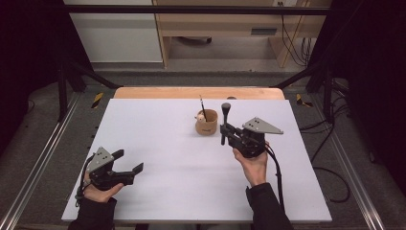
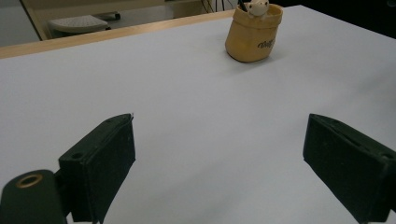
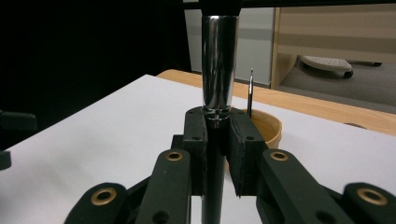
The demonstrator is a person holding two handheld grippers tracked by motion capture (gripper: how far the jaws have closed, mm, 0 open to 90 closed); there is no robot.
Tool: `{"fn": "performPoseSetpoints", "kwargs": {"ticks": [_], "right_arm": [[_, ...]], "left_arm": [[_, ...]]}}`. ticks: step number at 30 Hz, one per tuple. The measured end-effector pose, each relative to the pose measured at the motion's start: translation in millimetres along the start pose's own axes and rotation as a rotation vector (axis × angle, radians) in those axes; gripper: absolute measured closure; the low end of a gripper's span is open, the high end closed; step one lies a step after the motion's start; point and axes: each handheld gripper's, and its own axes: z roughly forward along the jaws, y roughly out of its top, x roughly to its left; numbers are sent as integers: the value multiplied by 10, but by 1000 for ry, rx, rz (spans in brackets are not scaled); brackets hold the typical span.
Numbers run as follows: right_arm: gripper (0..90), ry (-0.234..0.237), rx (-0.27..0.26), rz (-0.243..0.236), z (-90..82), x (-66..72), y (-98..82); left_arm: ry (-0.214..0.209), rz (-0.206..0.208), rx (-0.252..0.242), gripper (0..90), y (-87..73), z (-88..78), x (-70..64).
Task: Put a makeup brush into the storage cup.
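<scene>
Tongs of the right hand (image 1: 225, 130) pinched a black makeup brush with a silver metal collar (image 3: 218, 70), its long axis upright, just to the right of the small tan pot (image 1: 207, 123) on the white bench (image 1: 172, 163). The pot lay near these tongs, well apart from the left tongs (image 1: 128, 165), which stood spread and empty. The brush's top was cut off in the right gripper view, and the pot's contents were hard to make out.

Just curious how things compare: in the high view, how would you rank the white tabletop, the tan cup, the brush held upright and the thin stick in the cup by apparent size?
Largest to smallest:
1. Tabletop
2. Brush, taller than the cup though thinner
3. Cup
4. Stick
Brush and cup are close; the raised brush sits nearer the camera, so that order is unsure.
</scene>
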Motion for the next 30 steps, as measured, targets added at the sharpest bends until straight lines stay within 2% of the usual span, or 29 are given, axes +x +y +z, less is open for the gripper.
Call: {"fn": "performPoseSetpoints", "kwargs": {"ticks": [14,24,30], "right_arm": [[789,-55,4,13,241,-83,204],[789,-92,0,29,437,-162,268],[789,-105,-10,45,548,-194,246]], "left_arm": [[6,4,2,71,-28,-17,53],[-1,16,-1,70,-31,-15,56],[-3,16,-6,71,-30,-16,57]]}}
